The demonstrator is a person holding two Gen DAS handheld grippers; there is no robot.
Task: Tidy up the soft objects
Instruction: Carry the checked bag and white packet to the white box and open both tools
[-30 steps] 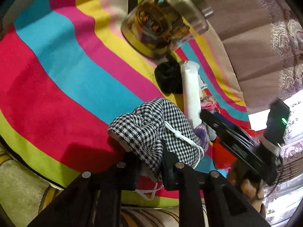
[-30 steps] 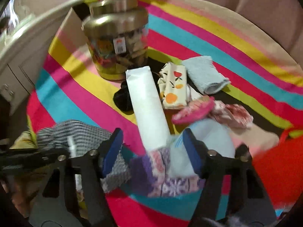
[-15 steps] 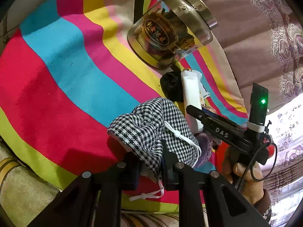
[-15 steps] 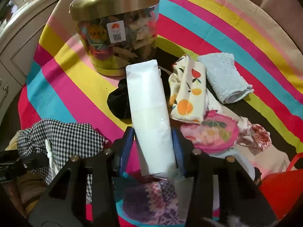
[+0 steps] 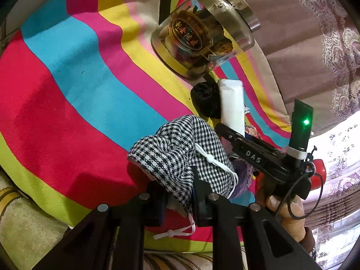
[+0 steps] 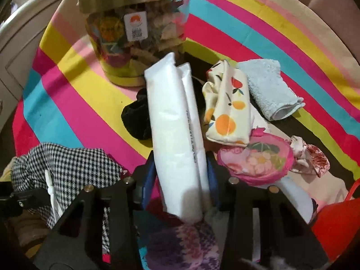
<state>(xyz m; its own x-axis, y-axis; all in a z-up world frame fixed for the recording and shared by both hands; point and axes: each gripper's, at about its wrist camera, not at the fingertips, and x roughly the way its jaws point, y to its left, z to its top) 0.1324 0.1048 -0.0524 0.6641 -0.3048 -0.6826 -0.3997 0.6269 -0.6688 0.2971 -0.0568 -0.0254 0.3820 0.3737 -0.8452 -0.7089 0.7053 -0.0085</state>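
On a striped cloth [image 6: 74, 103], the right gripper [image 6: 180, 177], whose jaws have just been closing, grasps the near end of a white packet [image 6: 173, 126] lying between a black scrunchie [image 6: 135, 119] and a fruit-print pouch [image 6: 227, 110], its far end near a snack jar [image 6: 135, 33]. The left gripper [image 5: 177, 204] is clenched on a checked drawstring bag [image 5: 180, 155] toward the cloth's near edge. The step in hand appears to be picking up the packet; next likely calls for lifting it clear of the pile and carrying it to the bag.
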